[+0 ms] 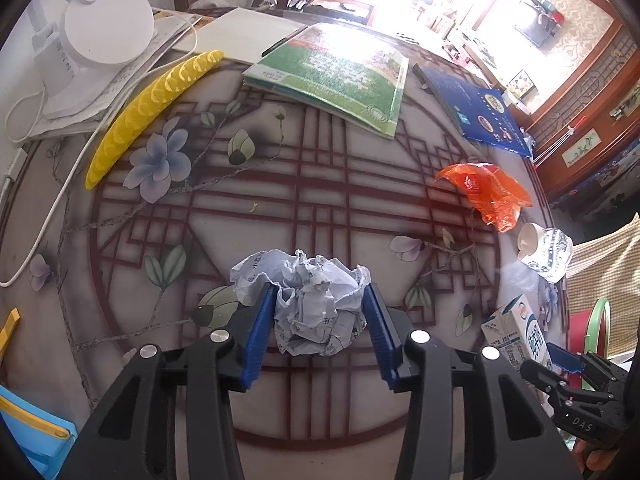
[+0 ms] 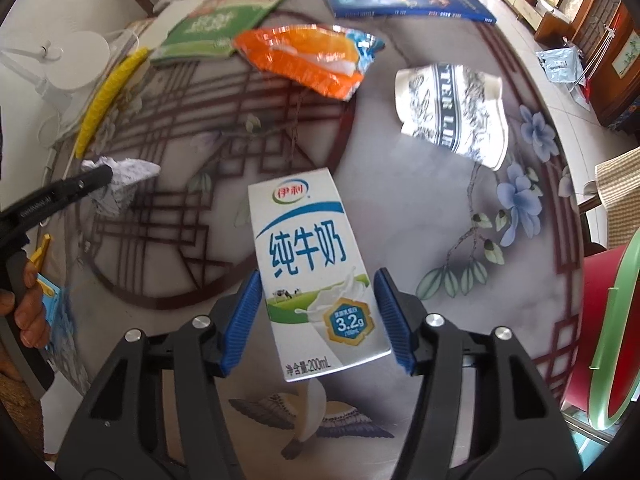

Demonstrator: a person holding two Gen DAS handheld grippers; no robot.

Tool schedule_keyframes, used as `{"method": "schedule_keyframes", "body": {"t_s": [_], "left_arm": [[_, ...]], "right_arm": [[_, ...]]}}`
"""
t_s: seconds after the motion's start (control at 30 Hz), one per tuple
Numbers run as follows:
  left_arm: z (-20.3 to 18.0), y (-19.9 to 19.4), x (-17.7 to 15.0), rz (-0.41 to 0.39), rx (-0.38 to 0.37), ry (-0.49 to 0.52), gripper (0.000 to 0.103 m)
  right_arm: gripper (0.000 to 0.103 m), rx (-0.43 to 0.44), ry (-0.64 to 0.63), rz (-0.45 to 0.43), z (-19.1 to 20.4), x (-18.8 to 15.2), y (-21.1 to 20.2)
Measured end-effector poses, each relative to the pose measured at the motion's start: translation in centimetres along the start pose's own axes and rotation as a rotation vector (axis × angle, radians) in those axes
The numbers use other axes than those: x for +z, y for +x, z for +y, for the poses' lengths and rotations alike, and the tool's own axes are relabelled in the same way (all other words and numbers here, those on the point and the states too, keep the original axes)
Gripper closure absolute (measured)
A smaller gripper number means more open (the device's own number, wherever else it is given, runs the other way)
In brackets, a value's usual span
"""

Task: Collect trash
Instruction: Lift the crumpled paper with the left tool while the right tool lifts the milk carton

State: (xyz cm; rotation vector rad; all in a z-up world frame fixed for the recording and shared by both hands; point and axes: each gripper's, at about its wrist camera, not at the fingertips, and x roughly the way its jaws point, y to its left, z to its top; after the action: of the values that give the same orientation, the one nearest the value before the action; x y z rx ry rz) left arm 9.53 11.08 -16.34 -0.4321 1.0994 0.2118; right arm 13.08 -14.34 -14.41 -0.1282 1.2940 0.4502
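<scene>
Between the blue pads of the left tool [image 1: 320, 316] sits a crumpled paper ball [image 1: 308, 304], both pads pressed against its sides, so it is gripped near the middle of the patterned desk [image 1: 280, 208]. To its right, the right tool [image 2: 316, 316] brackets a white milk carton [image 2: 316, 276] (marked 200mL); its left pad touches the carton, but a gap shows at the right, so the grip is not closed. Beyond lie an orange wrapper [image 2: 300, 56] and a crushed paper cup [image 2: 452, 112], 2 more scraps, well apart from both tools.
</scene>
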Motion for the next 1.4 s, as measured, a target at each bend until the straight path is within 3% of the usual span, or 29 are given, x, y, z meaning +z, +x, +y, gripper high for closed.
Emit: {"method": "schedule_keyframes", "body": {"t_s": [0.8, 1.4], "left_arm": [[-4.4, -3.3, -2.0, -0.043, -0.085, 0.082, 0.061], [-8.3, -4.0, -4.7, -0.019, -0.116, 0.163, 0.061]], "right_arm": [[0.049, 0.001, 0.079, -0.157, -1.5, -2.2, -6.5], [0.052, -0.008, 0.155, -0.164, -4.6, -5.2, -7.4]]}}
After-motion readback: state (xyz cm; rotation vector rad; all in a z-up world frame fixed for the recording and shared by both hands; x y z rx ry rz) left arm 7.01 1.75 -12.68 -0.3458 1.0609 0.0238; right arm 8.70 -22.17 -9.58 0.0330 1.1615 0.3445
